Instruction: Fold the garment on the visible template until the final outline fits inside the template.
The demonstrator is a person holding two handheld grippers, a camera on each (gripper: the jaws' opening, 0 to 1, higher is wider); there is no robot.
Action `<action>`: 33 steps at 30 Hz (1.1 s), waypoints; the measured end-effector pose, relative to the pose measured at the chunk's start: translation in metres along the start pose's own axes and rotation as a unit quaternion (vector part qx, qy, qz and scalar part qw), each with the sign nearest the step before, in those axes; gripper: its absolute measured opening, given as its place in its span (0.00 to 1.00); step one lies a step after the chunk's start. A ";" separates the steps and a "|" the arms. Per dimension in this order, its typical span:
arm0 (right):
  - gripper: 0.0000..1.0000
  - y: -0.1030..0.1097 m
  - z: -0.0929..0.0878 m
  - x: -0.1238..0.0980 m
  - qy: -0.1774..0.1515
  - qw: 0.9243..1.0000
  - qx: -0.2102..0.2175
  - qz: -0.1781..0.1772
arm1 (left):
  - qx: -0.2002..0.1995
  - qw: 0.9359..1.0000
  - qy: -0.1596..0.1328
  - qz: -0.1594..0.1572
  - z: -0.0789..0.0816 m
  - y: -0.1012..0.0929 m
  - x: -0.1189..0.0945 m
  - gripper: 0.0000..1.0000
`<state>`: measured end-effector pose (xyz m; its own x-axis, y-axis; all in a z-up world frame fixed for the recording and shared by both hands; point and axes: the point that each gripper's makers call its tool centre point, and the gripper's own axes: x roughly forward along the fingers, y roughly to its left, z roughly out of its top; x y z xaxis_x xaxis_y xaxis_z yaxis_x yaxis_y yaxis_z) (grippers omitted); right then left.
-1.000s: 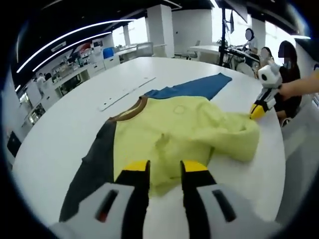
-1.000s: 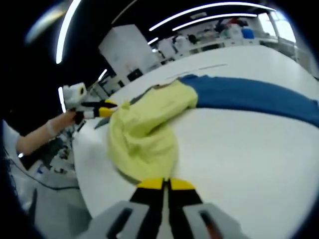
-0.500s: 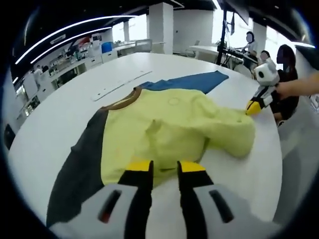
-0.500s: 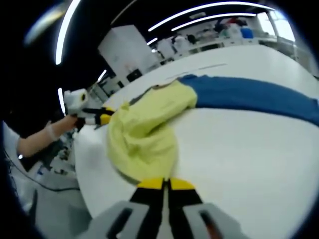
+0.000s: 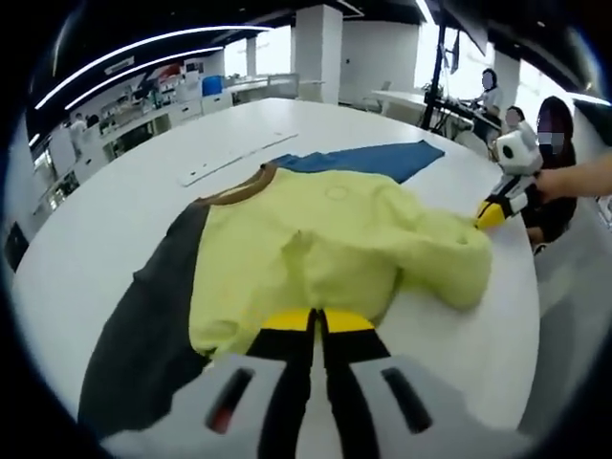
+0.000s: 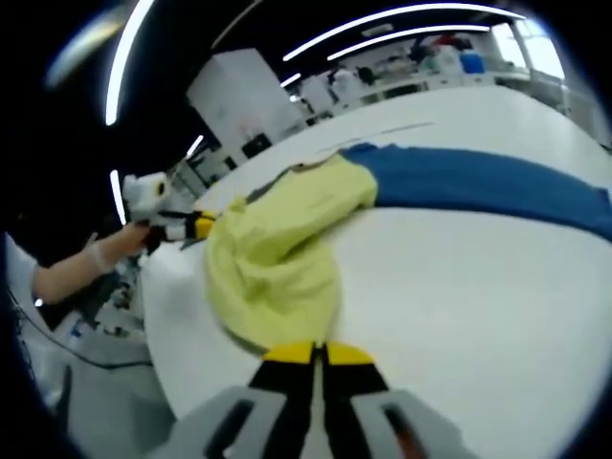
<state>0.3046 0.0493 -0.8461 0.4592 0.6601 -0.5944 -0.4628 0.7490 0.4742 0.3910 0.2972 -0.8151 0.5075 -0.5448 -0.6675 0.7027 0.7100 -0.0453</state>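
**Both hem corners pinched, fold not yet made**

Left gripper view: the left tool [image 5: 316, 319] has its yellow-tipped jaws drawn together with only a thin slit between them, at the near edge of the soft yellow sweatshirt with a brown collar, one dark grey sleeve and one blue sleeve [image 5: 325, 239]. They appear to pinch that edge, though the cloth between the tips is hard to make out. The garment lies on the round white bench [image 5: 115, 220], body mostly flat, grey sleeve stretched along the near left, blue sleeve reaching away past the collar. The right side of the body is bunched into a thick rolled lump, and the right tool [image 5: 493, 212] sits at the tip of that lump. A thin pale outline strip, perhaps the template [image 5: 234, 158], lies beyond the collar.

Right gripper view: the right tool [image 6: 316, 356] also has its jaws closed to a slit right at the nearest yellow edge, seemingly holding it. The sweatshirt [image 6: 277, 253] runs away in a rumpled band, the blue sleeve sweeping far right across the bench [image 6: 459, 287]. The left tool [image 6: 196, 227] sits at the far edge of the cloth.

By my reading the task is early: sleeves are still spread wide, and no tidy fold is laid.
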 end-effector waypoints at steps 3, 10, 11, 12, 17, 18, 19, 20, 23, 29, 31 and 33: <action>0.00 0.000 0.000 0.000 0.001 1.000 -0.006 -0.005 | -0.016 1.000 0.002 0.000 -0.004 0.000 -0.005 0.00; 0.00 -0.001 0.006 -0.007 -0.007 1.000 -0.007 -0.020 | -0.067 0.998 0.011 -0.008 -0.015 -0.013 -0.035 0.00; 0.00 0.000 0.007 -0.009 -0.010 1.000 -0.007 -0.020 | -0.071 0.997 0.013 -0.008 -0.018 -0.012 -0.038 0.00; 0.00 0.000 0.009 -0.012 -0.014 1.000 -0.008 -0.020 | -0.078 0.997 0.019 -0.012 -0.024 -0.013 -0.044 0.00; 0.00 0.002 0.011 -0.024 -0.020 1.000 -0.011 -0.022 | -0.106 0.993 0.042 -0.015 -0.047 -0.024 -0.064 0.00; 0.00 0.004 0.010 -0.028 -0.023 0.999 -0.012 -0.023 | -0.111 0.993 0.048 -0.014 -0.054 -0.026 -0.069 0.00; 0.00 0.004 0.009 -0.030 -0.024 0.999 -0.011 -0.023 | -0.118 0.991 0.053 -0.013 -0.060 -0.027 -0.072 0.00; 0.00 0.005 0.008 -0.032 -0.025 0.999 -0.011 -0.023 | -0.122 0.991 0.056 -0.013 -0.065 -0.027 -0.074 0.00; 0.00 0.004 0.003 -0.039 -0.027 0.999 -0.010 -0.027 | -0.148 0.987 0.065 -0.016 -0.082 -0.032 -0.081 0.00; 0.00 0.007 -0.012 -0.051 -0.025 0.999 -0.006 -0.032 | -0.205 0.976 0.065 -0.025 -0.104 -0.046 -0.095 0.00; 0.00 0.007 -0.016 -0.054 -0.025 0.999 -0.004 -0.032 | -0.213 0.974 0.067 -0.025 -0.109 -0.051 -0.101 0.00; 0.00 0.008 -0.021 -0.058 -0.027 0.999 0.000 -0.034 | -0.230 0.971 0.065 -0.024 -0.112 -0.053 -0.106 0.00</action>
<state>0.2584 0.0160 -0.8208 0.5294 0.6104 -0.5892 -0.4292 0.7918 0.4346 0.2443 0.3674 -0.8246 0.3909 -0.5421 -0.7439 0.4117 0.8258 -0.3854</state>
